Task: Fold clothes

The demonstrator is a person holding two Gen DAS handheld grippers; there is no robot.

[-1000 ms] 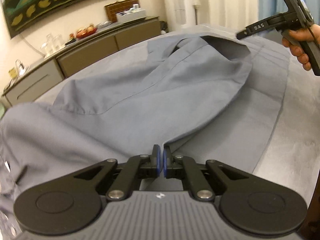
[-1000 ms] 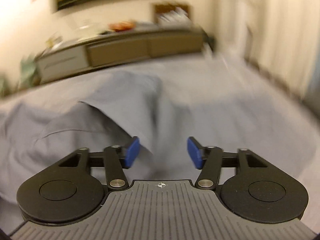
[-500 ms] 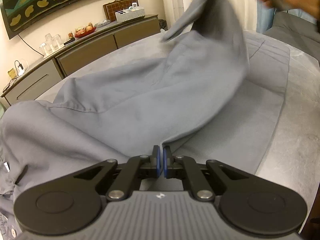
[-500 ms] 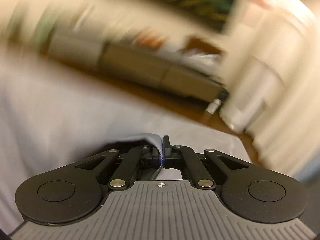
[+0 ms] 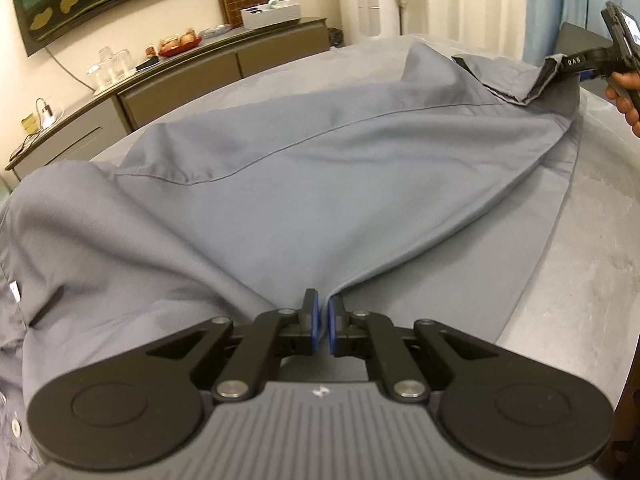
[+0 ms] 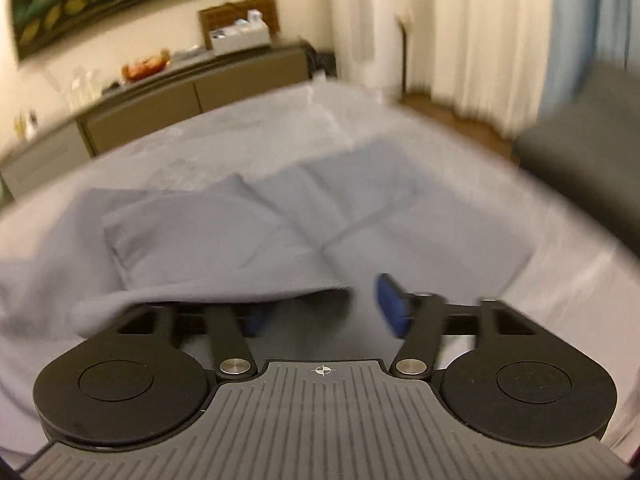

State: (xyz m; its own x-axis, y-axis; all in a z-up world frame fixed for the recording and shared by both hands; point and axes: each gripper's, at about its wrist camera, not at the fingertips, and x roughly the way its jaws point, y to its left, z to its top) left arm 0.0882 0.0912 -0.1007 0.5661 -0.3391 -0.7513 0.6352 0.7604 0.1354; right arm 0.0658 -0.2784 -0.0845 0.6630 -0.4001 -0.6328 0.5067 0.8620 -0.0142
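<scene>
On the sideboard [image 5: 208, 64] against the far wall, at about eleven o'clock in the left wrist view, a red dish [image 5: 180, 46] holds rounded orange and pale items too small to name, and a pale open box [image 5: 270, 15] at twelve o'clock holds small things, one of them upright and white-topped; behind the box stands a brown gridded board [image 5: 244, 0]. A few clear glass pieces [image 5: 110, 66] stand further left on the same top. The only writing that can be read is the white lettering "DAS" on the dark finger of the right gripper [image 5: 558, 68], seen at two o'clock in the left wrist view with a hand [image 5: 626, 94] behind it. The grey shirt [image 5: 320, 176] lies spread over the grey bed cover [image 5: 600, 248], filling the middle of that view; a small white label shows on it at nine o'clock, its print illegible. The left gripper [image 5: 320, 322] is clenched on a fold of the shirt at six o'clock, the cloth rising from between its blue pads. The right gripper's jaws are opening and stand well apart in its own blurred view; the cuffed end of the shirt drapes over its left finger, while the right blue pad [image 6: 392, 304] is bare, so nothing is pinched.
</scene>
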